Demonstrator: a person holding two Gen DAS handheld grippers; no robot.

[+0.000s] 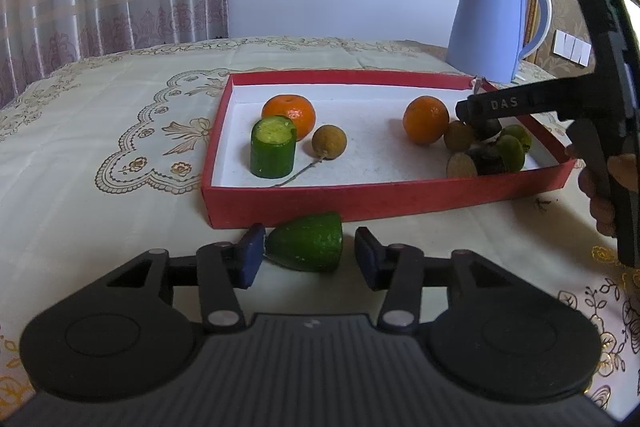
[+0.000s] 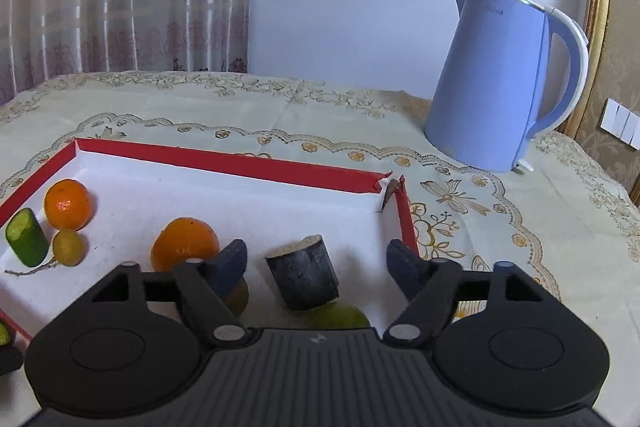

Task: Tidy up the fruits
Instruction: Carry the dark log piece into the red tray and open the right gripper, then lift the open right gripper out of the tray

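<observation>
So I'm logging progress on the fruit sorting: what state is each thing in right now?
Red box: open, far corner torn.
Cucumber chunk: upright in box.
Green tip piece: on the cloth outside the box, between the left claw fingers, right finger clear of it.
Dark chunk: tilted in box, free between the open right claw fingers.
Kettle: upright, lid shut.

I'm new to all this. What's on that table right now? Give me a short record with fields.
Surface: table with patterned cloth
Tray: red, white inside
In tray, far-left group: orange, upright cucumber piece, small brown fruit
In tray, right group: second orange, dark stub, brown and green fruits
Outside tray: cucumber end, lying on the cloth
Left gripper: open around the cucumber end, one pad close, the other apart
Right gripper: open, dark stub between its fingers, untouched
Behind: blue kettle
</observation>
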